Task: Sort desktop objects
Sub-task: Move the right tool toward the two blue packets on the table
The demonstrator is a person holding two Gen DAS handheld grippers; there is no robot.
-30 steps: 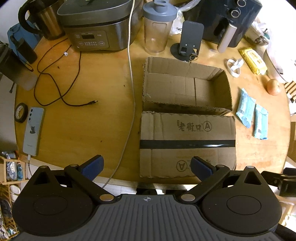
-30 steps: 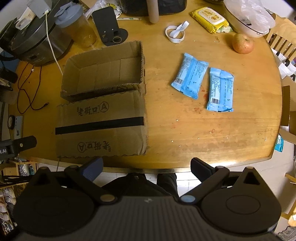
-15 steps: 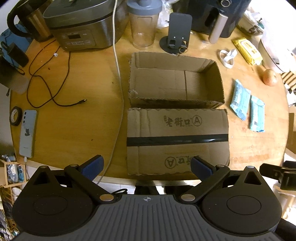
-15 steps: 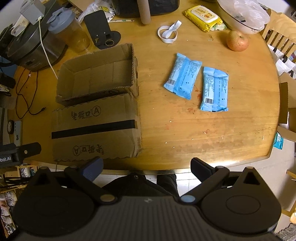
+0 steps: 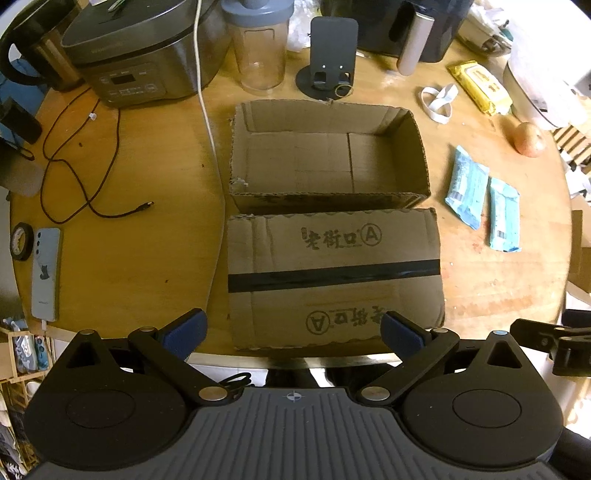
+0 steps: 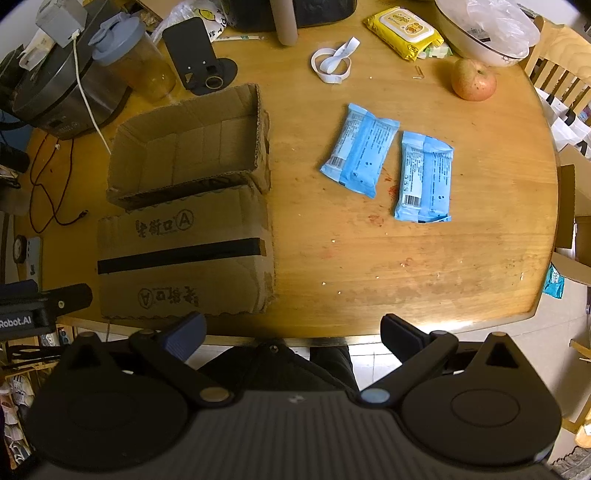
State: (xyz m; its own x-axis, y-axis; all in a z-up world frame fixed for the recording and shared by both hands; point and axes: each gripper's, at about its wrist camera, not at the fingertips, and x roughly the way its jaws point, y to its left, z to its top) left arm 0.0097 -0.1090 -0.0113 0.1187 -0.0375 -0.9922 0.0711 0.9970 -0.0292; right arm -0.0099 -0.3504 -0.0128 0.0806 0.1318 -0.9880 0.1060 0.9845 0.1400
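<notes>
**Two grippers above the near edge of a crowded round counter**

The round wooden counter [image 5: 147,221] has small red stains and crumbs on its right part. In its middle lies an open cardboard box [image 5: 328,155], empty inside, and just in front of it, touching, a flat cardboard piece [image 5: 332,277] with a black tape stripe and printed characters. To the right of the box, two blue packets [image 6: 360,149] [image 6: 424,177] lie side by side on the bare wood, near each other but apart. Behind them is an apple [image 6: 473,79], a yellow wipes pack [image 6: 404,31], a white strap [image 6: 334,61] and a white bowl [image 6: 487,33] covered with plastic.

The left gripper [image 5: 293,328] is over the near edge in front of the flat cardboard, its fingers [image 5: 184,328] wide apart and holding nothing. The right gripper [image 6: 293,328] is over the same edge further right, its fingers [image 6: 400,332] also wide apart and empty.

Only the left wrist view shows clearly the phone [image 5: 46,273], the tape roll [image 5: 20,243] and the dark cable [image 5: 85,173] on the left side, and the rice cooker [image 5: 144,48] with the clear jar [image 5: 260,44] and the black stand [image 5: 330,55] behind the box. Only the right wrist view shows the wooden chair [image 6: 557,62], the tiled floor [image 6: 373,362] and dark trousers [image 6: 280,365] under the counter edge.
</notes>
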